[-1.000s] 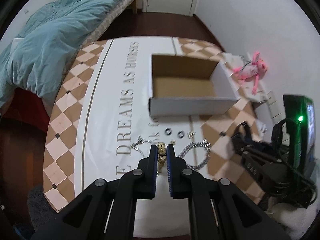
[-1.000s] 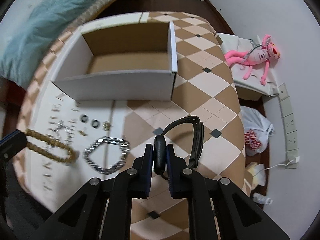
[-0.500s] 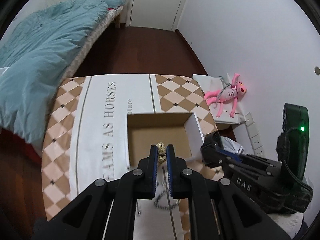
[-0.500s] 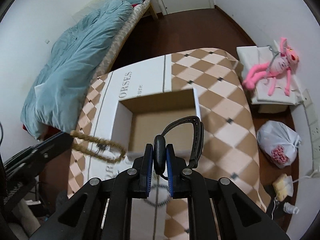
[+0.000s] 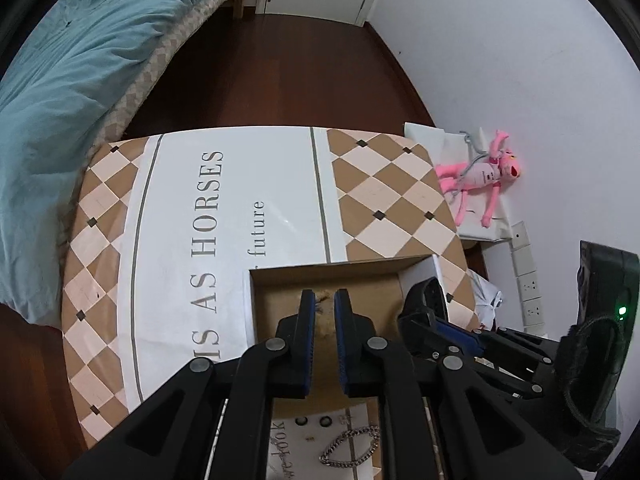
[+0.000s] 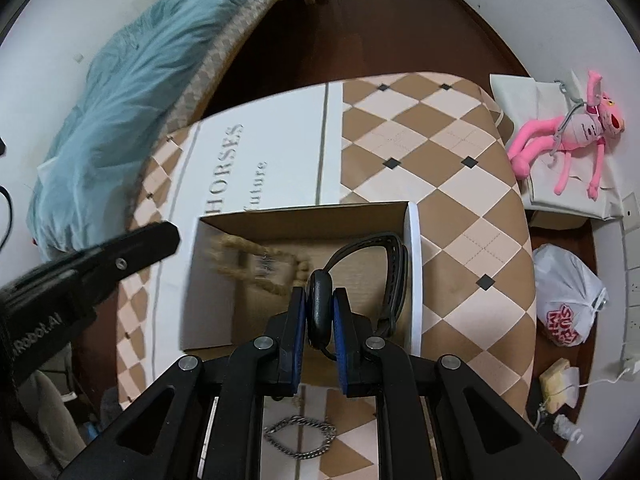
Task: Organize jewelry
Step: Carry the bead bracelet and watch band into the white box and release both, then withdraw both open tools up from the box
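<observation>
An open cardboard box [image 5: 256, 312] [image 6: 412, 264] stands on the table. My left gripper [image 5: 323, 300] hangs over the box with its jaws a little apart. The gold chain [image 6: 256, 264] is blurred inside the box, below them; a blurred bit shows between the jaws [image 5: 325, 310]. My right gripper [image 6: 320, 300] is shut on a black watch [image 6: 384, 264] and holds it over the box's right side. A silver chain bracelet [image 5: 352, 450] [image 6: 300, 438] lies on the table in front of the box.
Two small dark rings [image 5: 314, 422] lie near the silver bracelet. A bed with a teal duvet [image 5: 72, 80] is on the left. A pink plush toy [image 6: 568, 132] and a plastic bag [image 6: 568, 296] lie on the floor at right.
Both grippers rose from the table and moved over the box. The left gripper's jaws parted and the gold chain dropped into the box. The right gripper still grips the watch.
</observation>
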Demonstrator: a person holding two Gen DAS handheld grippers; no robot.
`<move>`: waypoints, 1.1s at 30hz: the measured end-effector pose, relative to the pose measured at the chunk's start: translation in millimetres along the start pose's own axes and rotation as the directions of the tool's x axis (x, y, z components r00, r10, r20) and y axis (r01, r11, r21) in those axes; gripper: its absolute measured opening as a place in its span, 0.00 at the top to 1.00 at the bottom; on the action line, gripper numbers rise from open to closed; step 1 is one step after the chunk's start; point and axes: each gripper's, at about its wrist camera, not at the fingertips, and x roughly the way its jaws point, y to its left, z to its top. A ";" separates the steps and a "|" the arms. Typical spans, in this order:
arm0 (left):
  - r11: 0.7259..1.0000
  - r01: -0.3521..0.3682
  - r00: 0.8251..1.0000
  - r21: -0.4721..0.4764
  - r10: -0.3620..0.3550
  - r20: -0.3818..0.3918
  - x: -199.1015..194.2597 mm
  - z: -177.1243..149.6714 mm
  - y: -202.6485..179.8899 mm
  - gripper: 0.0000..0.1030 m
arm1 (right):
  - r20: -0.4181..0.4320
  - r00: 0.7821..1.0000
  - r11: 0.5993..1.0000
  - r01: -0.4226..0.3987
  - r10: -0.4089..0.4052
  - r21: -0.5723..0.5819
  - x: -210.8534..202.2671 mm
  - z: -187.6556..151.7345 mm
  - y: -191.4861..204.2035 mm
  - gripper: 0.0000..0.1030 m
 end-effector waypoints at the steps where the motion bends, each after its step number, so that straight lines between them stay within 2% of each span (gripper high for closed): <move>1: 1.000 -0.017 1.000 0.001 0.017 -0.001 0.8 1.6 0.7 0.89 | -0.010 1.000 1.000 0.017 -0.017 -0.005 3.0 1.8 0.4 0.84; 2: 0.999 -0.034 0.999 0.005 0.034 0.003 0.2 2.6 0.9 0.87 | -0.012 1.000 1.000 0.026 -0.026 -0.008 4.2 2.7 0.5 0.78; 3: 0.999 -0.050 0.999 0.004 0.050 0.019 -3.3 2.3 2.2 0.78 | -0.011 0.999 0.999 0.033 -0.033 -0.010 3.8 3.4 0.7 0.70; 4: 0.998 -0.066 0.997 0.005 0.066 0.028 -4.1 2.8 4.0 0.57 | -0.004 0.999 0.999 0.036 -0.036 -0.011 1.7 4.0 1.5 0.66; 6: 0.995 -0.103 0.993 0.000 0.103 0.065 -10.6 1.8 8.1 0.31 | 0.005 0.999 0.999 0.037 -0.037 -0.016 -2.6 5.0 3.2 0.48; 7: 0.993 -0.119 0.989 -0.008 0.119 0.084 -14.0 0.8 11.6 0.24 | 0.014 0.999 0.998 0.053 -0.053 -0.023 -5.5 5.2 4.6 0.45; 9: 0.985 -0.172 0.979 -0.014 0.173 0.105 -17.8 -3.9 16.7 0.23 | 0.032 0.996 0.996 0.086 -0.085 -0.037 -11.3 4.5 7.0 0.33; 10: 0.981 -0.193 0.975 -0.017 0.194 0.111 -17.7 -5.4 20.7 0.17 | 0.042 0.992 0.992 0.119 -0.118 -0.042 -14.2 3.3 7.8 0.28; 11: 0.978 -0.209 0.971 -0.020 0.210 0.114 -17.6 -8.4 22.6 0.10 | 0.049 0.989 0.989 0.143 -0.140 -0.044 -16.2 1.8 7.9 0.18; 12: 0.973 -0.229 0.966 -0.028 0.230 0.118 -17.0 -13.7 25.6 0.00 | 0.058 0.983 0.983 0.175 -0.172 -0.049 -17.9 -0.9 8.0 0.11; 17: 0.960 -0.275 0.951 -0.047 0.279 0.134 -8.5 -38.7 32.2 0.00 | 0.087 0.945 0.944 0.321 -0.314 -0.074 -14.9 -17.5 4.6 0.03; 24: 0.959 -0.275 0.953 -0.064 0.281 0.111 5.1 -61.6 29.7 0.00 | 0.102 0.922 0.923 0.381 -0.374 -0.060 -8.0 -34.5 -4.6 0.03; 33: 0.960 -0.270 0.950 -0.069 0.278 0.140 -5.6 -69.0 19.0 0.00 | 0.146 0.909 0.916 0.400 -0.390 -0.041 -20.4 -40.9 -3.5 0.03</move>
